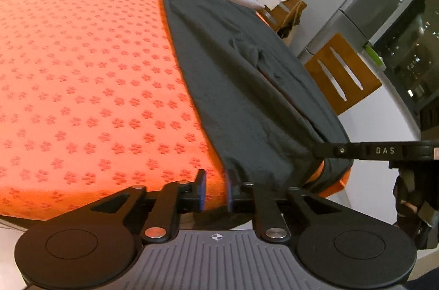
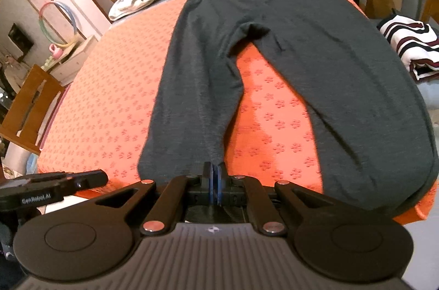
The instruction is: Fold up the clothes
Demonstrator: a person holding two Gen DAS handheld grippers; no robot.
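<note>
Orange cloth (image 2: pixel 115 87) covers the table. Right claw (image 2: pixel 216 180) pinches a trouser (image 2: pixel 288 24) leg end. Left claw (image 1: pixel 216 188) is spread beside that hem. One-sided pulling could bunch the trousers.

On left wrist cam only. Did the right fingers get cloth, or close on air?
Observer: The right gripper is shut on one leg hem of the trousers.
Operator: Legs together yet?
Observer: No. They spread in a V, with the orange mat bare between them.
Operator: Anything off to the right?
Observer: A folded striped garment lies right of the trousers.
</note>
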